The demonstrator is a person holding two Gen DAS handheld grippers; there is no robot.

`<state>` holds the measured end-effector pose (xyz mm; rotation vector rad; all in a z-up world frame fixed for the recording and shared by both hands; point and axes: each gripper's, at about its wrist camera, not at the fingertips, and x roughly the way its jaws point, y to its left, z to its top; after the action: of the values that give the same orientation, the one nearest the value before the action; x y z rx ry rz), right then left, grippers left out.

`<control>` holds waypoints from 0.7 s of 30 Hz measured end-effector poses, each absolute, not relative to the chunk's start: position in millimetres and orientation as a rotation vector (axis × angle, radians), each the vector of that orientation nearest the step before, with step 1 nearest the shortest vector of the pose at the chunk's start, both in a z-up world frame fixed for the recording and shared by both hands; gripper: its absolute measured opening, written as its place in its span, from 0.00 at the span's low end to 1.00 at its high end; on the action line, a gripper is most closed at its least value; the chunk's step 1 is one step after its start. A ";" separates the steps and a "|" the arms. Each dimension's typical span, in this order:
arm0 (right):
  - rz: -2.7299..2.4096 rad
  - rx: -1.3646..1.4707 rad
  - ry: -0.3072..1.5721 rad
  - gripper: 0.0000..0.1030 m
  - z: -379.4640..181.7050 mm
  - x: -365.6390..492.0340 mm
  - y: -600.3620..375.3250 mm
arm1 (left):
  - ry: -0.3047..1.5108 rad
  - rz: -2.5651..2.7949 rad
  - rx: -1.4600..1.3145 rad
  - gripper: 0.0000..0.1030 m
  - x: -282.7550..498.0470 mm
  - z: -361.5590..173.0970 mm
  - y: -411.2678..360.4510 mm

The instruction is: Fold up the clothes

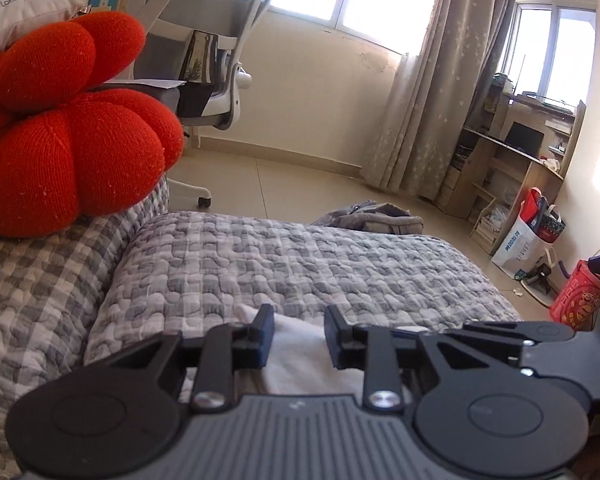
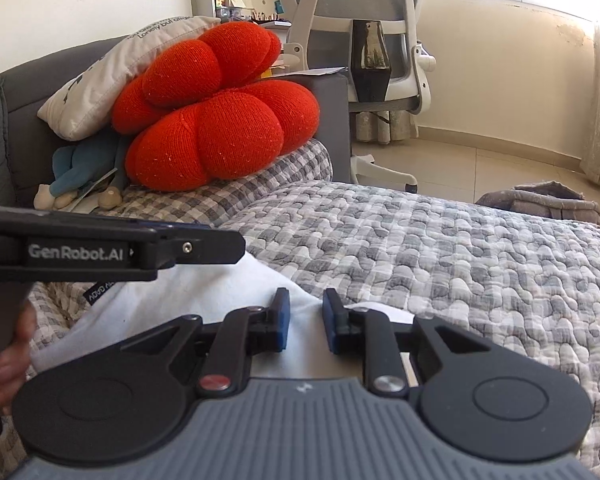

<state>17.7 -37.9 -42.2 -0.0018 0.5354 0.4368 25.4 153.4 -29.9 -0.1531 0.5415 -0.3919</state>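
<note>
A white garment [image 1: 300, 364] [image 2: 172, 304] lies on the grey checked quilt [image 1: 300, 256] [image 2: 460, 264], with a dark label [image 2: 97, 294] near its left edge. My left gripper [image 1: 300, 336] hovers low over it, jaws a narrow gap apart, white fabric showing in the gap; no pad visibly presses it. My right gripper [image 2: 306, 320] stands the same way over the garment's raised fold, its blue pads [image 2: 284, 320] slightly apart. The left tool's black body [image 2: 100, 254] crosses the right wrist view, held by a hand [image 2: 8, 360].
A red knitted cushion [image 1: 68, 128] [image 2: 216, 116] leans on the grey headboard with a pale pillow [image 2: 112, 76] and a blue plush toy [image 2: 80, 168]. A grey clothes heap [image 1: 376, 220] [image 2: 540, 200] lies at the bed's far edge. An office chair [image 1: 220, 64] stands beyond.
</note>
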 end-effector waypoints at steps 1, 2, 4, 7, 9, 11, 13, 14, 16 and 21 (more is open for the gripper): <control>0.444 0.002 0.532 0.20 -42.4 17.0 -41.4 | 0.534 -0.395 -0.163 0.24 22.5 -33.7 156.6; 0.450 -0.002 0.526 0.18 -42.4 15.8 -43.7 | 0.526 -0.399 -0.177 0.23 18.8 -38.2 160.6; 0.459 -0.004 0.520 0.15 -41.3 12.6 -47.9 | 0.504 -0.411 -0.199 0.23 10.2 -46.4 168.6; 0.465 0.001 0.520 0.13 -37.3 8.3 -53.2 | 0.492 -0.417 -0.207 0.23 3.0 -46.1 173.5; 0.472 0.034 0.533 0.13 -32.1 5.9 -58.7 | 0.500 -0.416 -0.227 0.23 1.3 -42.2 177.7; 0.501 0.039 0.560 0.16 -22.2 -0.3 -59.1 | 0.500 -0.435 -0.236 0.23 -3.9 -33.1 181.5; 0.529 0.045 0.587 0.27 -12.3 -6.5 -59.6 | 0.493 -0.463 -0.230 0.23 -11.3 -21.6 184.1; 0.543 0.048 0.601 0.26 -7.3 -9.6 -59.8 | 0.488 -0.479 -0.226 0.23 -15.3 -15.9 185.4; 0.568 0.034 0.619 0.26 -2.3 -19.2 -58.6 | 0.463 -0.541 -0.214 0.23 -28.0 -4.9 186.8; 0.585 0.012 0.666 0.26 -7.2 -39.0 -55.1 | 0.524 -0.622 -0.158 0.23 -52.0 -15.8 181.4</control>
<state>-39.0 -55.1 -7.2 0.0116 0.6656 0.5854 -52.0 181.4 -15.8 -0.1582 0.5240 -0.6220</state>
